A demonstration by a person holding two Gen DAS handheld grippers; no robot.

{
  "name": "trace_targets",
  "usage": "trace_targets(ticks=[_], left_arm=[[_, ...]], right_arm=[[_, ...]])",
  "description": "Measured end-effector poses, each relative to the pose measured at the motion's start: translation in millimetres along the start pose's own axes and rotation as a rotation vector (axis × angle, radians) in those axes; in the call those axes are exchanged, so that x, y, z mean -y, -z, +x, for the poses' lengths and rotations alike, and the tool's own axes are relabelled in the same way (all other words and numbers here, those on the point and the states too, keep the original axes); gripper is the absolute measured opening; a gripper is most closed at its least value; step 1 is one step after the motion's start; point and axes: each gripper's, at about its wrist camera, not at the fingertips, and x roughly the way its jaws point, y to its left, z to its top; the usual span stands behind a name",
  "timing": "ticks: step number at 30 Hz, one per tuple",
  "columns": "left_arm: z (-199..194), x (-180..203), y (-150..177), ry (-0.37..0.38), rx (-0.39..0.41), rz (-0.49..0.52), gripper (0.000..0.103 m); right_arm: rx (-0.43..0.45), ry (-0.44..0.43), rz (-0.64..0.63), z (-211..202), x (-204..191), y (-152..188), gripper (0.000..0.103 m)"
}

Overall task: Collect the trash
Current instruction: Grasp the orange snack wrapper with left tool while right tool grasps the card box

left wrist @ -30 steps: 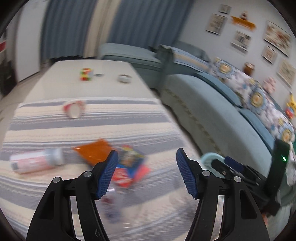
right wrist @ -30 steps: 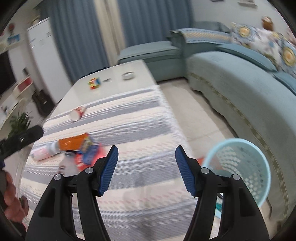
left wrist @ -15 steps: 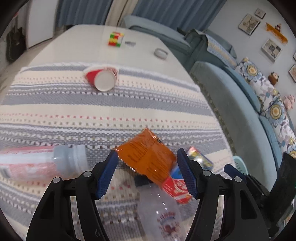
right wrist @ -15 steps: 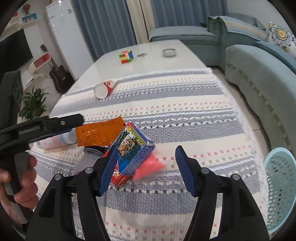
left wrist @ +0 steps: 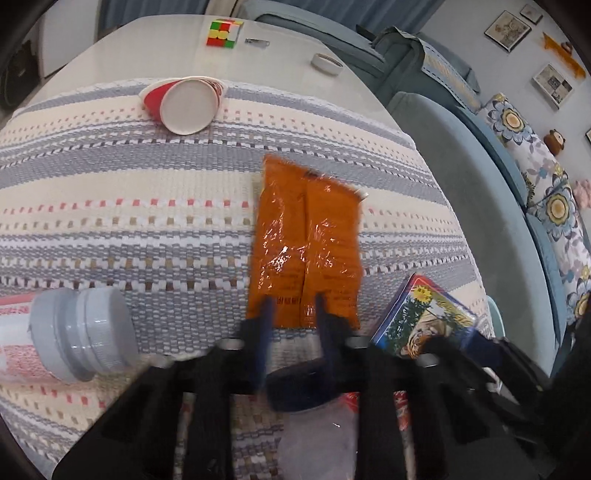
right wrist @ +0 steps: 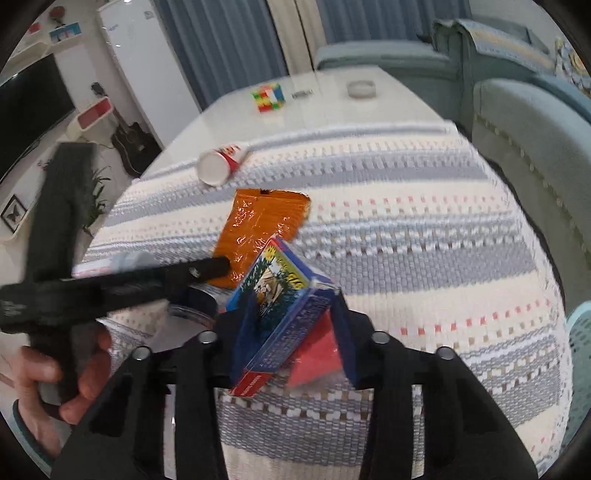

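Both grippers have dropped to the striped woven tablecloth (left wrist: 147,229) since half a second ago. Now the left gripper (left wrist: 291,310) pinches the near edge of the flat orange plastic snack wrapper (left wrist: 306,236), jaws narrow. Meanwhile the right gripper (right wrist: 295,328) clamps the tilted blue cardboard box with a tiger picture (right wrist: 280,295). Farther off, a tipped red-and-white paper cup (left wrist: 184,105) lies beside the grey-capped bottle's (left wrist: 70,339) stretch of cloth.

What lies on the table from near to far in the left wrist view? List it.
Left gripper → orange wrapper → red cup → Rubik's cube.
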Motion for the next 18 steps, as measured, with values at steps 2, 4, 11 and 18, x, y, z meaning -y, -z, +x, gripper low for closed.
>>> trace_targets(ticks=[2,4,11,18], left_arm=[[-1,1,2,-0.014,0.012,-0.006,0.002],[-4,2,3,-0.017,0.017,-0.001,0.002],[-22,4,-5,-0.063,0.057,0.056,0.038],[7,24,-20,-0.119,0.011,0.139,0.074]], right_arm=[[0.016,-0.011,-0.007,-7,-4,-2,0.026],[0.039,-0.013,-0.013,-18,-5,-4,0.022],[0.098,-0.001,0.026,-79,13,-7,0.016],[-0.056,0.187,0.023,-107,55,5,0.016]])
